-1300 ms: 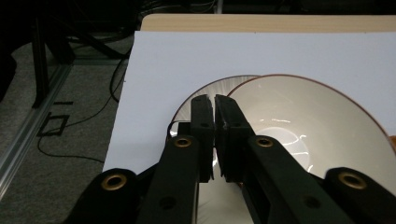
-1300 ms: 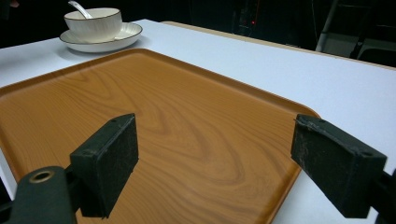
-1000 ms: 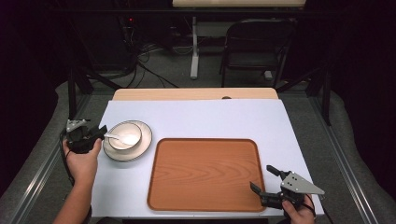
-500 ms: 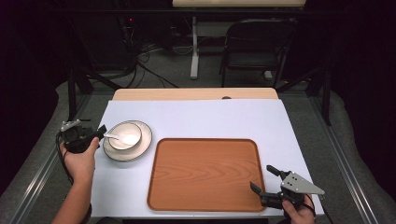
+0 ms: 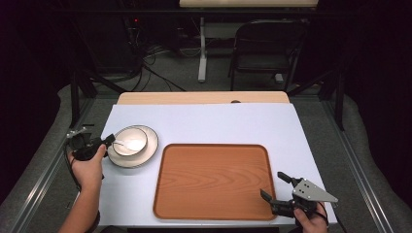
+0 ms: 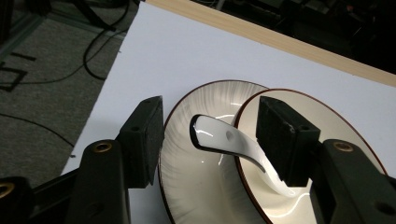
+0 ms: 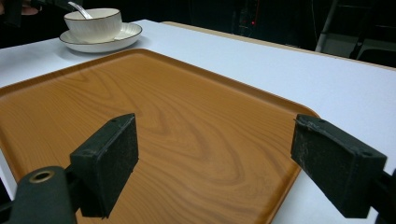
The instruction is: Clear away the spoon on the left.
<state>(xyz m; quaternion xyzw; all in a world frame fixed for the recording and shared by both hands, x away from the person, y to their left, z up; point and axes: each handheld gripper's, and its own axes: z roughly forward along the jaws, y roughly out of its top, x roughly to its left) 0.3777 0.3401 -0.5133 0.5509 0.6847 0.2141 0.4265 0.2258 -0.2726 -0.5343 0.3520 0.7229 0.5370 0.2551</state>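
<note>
I am holding the left tongs [image 5: 108, 141] at the left rim of the plate [image 5: 148, 151], and their jaws, which have just been opening, are standing apart with nothing pressed between them. In the left gripper view the spoon [image 6: 233, 149] is lying between the two pads without touching either; its handle end is pointing toward me over the plate while its bowl end is dipping into the bowl [image 6: 327, 140]. The bowl is sitting on the plate, and my right-hand pad is hovering over the bowl's near rim, the other pad over the plate's edge. I am resting the right tongs [image 5: 278, 187] at the near right corner of the tray [image 5: 214, 179], well apart from the plate; their jaws are gaping wide over the tray's wood grain with nothing in them. The tray is lying just beside the plate on the white surface [image 5: 209, 121], whose far edge is showing a strip of pale wood. Beyond it the room is dark, with a chair [image 5: 267, 43], cables on a grey floor and a table leg.
</note>
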